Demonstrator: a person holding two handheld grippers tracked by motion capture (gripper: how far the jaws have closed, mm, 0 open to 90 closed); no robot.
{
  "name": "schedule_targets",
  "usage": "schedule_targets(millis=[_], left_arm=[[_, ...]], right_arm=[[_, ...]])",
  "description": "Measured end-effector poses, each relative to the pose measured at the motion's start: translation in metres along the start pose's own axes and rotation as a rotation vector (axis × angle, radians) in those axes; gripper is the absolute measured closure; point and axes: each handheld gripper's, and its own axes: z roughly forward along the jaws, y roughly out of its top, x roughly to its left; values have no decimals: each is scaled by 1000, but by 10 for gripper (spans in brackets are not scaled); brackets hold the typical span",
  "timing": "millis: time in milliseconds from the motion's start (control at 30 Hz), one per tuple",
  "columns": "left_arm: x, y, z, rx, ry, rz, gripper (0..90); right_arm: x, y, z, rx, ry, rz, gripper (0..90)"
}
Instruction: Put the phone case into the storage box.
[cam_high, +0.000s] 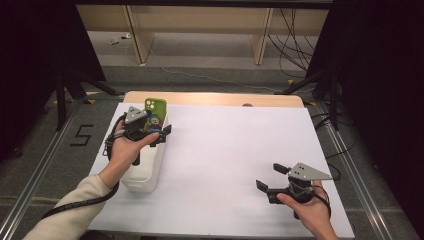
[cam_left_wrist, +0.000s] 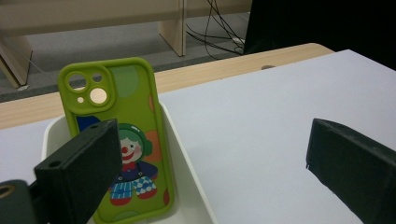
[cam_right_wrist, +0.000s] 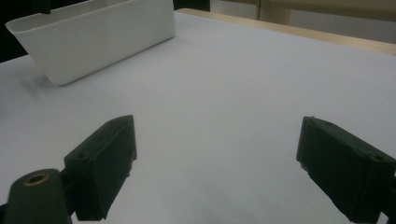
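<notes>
A green phone case (cam_high: 155, 114) printed with a clown stands upright at the far end of a white bin (cam_high: 145, 172) on the table's left side. My left gripper (cam_high: 160, 136) hovers open over that bin, just short of the case. In the left gripper view the case (cam_left_wrist: 126, 135) rises behind the left jaw and leans by the bin's rim (cam_left_wrist: 187, 158); the left gripper (cam_left_wrist: 212, 140) holds nothing. Near the front right of the table my right gripper (cam_high: 270, 176) is open and holds nothing. The right gripper view shows its gripper (cam_right_wrist: 217, 128) facing the bin (cam_right_wrist: 102, 37) across bare white table.
A white sheet (cam_high: 225, 150) covers the table, with a wooden strip (cam_high: 215, 98) along the far edge. Cables (cam_high: 295, 45) and wooden furniture legs lie on the floor beyond. Metal rails run along both sides of the table.
</notes>
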Motion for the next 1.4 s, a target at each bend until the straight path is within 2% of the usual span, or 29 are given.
schedule_targets(millis=[533,1233,1400], left_arm=[[-17,-9,-18,-11,-63,33,42],[-30,-26,-37,-34,-129,61,51],[-34,-25,-43,-45,-140,70,52]], right_arm=[[0,0,-1,-1,0,-1,132],[0,0,0,1,2,-2,132],[0,0,0,0,1,-1,132]])
